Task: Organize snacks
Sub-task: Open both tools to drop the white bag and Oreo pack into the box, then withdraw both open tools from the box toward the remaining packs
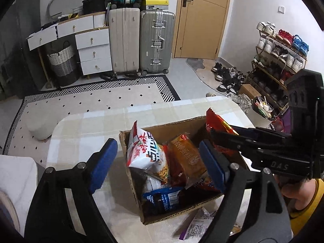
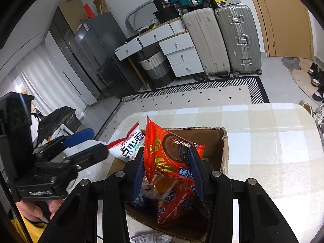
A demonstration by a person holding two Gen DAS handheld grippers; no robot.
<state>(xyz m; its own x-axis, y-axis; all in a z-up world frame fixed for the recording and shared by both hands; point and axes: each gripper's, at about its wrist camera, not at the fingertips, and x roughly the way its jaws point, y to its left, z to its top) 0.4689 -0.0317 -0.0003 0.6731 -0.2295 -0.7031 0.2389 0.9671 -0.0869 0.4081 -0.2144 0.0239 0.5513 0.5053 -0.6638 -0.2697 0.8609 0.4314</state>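
Observation:
A cardboard box (image 1: pixel 133 186) (image 2: pixel 224 151) stands on the checked table and holds several snack packs: a white noodle bag (image 1: pixel 143 149), an orange pack (image 1: pixel 186 158) and a blue pack (image 1: pixel 162 198). My right gripper (image 2: pixel 167 168) is shut on a red cookie pack (image 2: pixel 166 151), held upright over the box; the pack also shows at the box's far right in the left wrist view (image 1: pixel 216 121). My left gripper (image 1: pixel 156 164) is open and empty, its fingers astride the box's near left wall.
A purple and white packet (image 1: pixel 198 224) lies on the table (image 1: pixel 85 129) beside the box. Beyond the table are a rug, suitcases (image 1: pixel 156 40), a white drawer unit, a shoe rack (image 1: pixel 279 60) and a dark fridge (image 2: pixel 97 50).

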